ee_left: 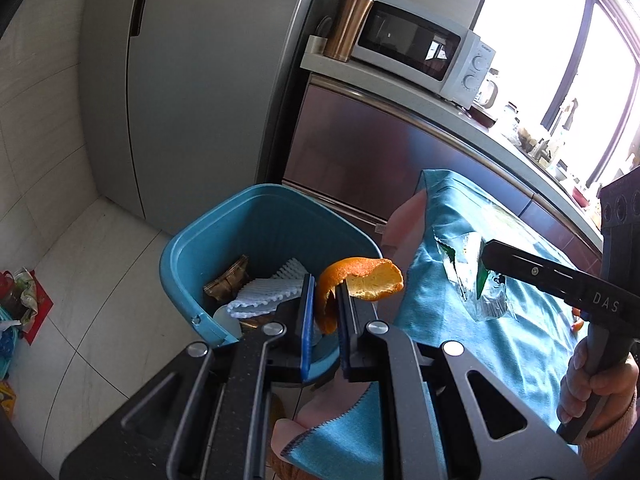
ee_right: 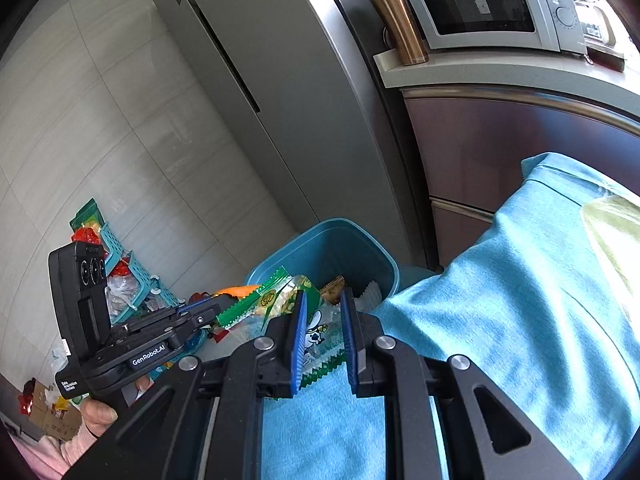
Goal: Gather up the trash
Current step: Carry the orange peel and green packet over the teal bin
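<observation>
Left hand pose: the left gripper [ee_left: 324, 304] points forward and down over the near rim of the blue bin [ee_left: 180, 256]; in the right wrist view the hand [ee_right: 98, 414] that carries it grips the handle at 8 o'clock, a pink sleeve behind it.
Left jaws: nearly pressed together, pinching a curl of orange peel [ee_left: 360, 278]; the peel stands up from the pads and bends toward 3 o'clock, above the bin's opening.
Right hand pose: the right gripper [ee_right: 324, 328] points forward and down toward the bin's 5 o'clock rim, over the blue cloth [ee_right: 520, 300]; in the left wrist view its hand [ee_left: 592, 392] wraps the handle at 4 o'clock.
Right jaws: narrowly spread, pinching a clear snack wrapper [ee_right: 316, 332] with green zigzag edges; the wrapper reaches toward 10 o'clock.
Bin contents: white foam netting [ee_left: 264, 292] and a brown scrap [ee_left: 228, 284] lie inside.
Surroundings: the fridge [ee_left: 200, 80] stands at 12 o'clock behind the bin; the microwave [ee_left: 424, 48] sits on the counter at 1 o'clock.
</observation>
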